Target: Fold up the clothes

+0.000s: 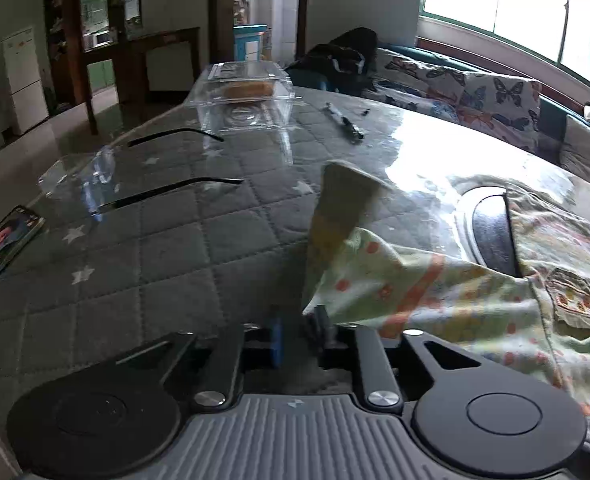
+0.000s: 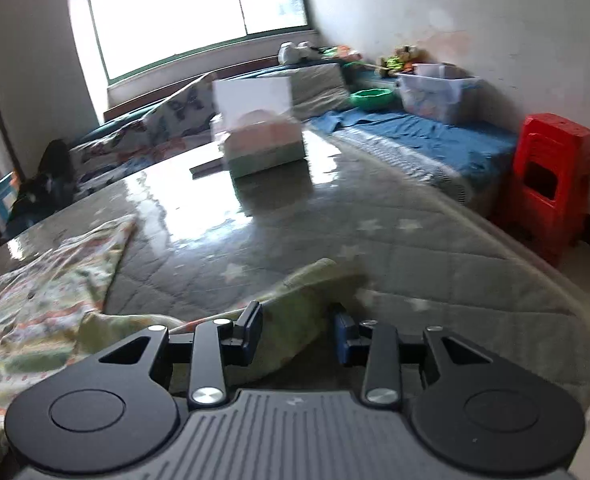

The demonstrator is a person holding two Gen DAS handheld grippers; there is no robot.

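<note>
Two wrist views cover one table (image 1: 143, 248), each showing different surroundings. The left view shows the left gripper (image 1: 299, 332) with its jaws nearly closed on a fold of the garment (image 1: 435, 292), which rises from the fingers and spreads right across the tabletop. Only this view shows the clear box (image 1: 247, 96) and a pen (image 1: 345, 122). The right view shows the right gripper (image 2: 299, 334) with jaws spread; a garment sleeve (image 2: 295, 308) lies between them, ungripped. Only this view shows the tissue box (image 2: 263, 148) and red stool (image 2: 551, 184).
</note>
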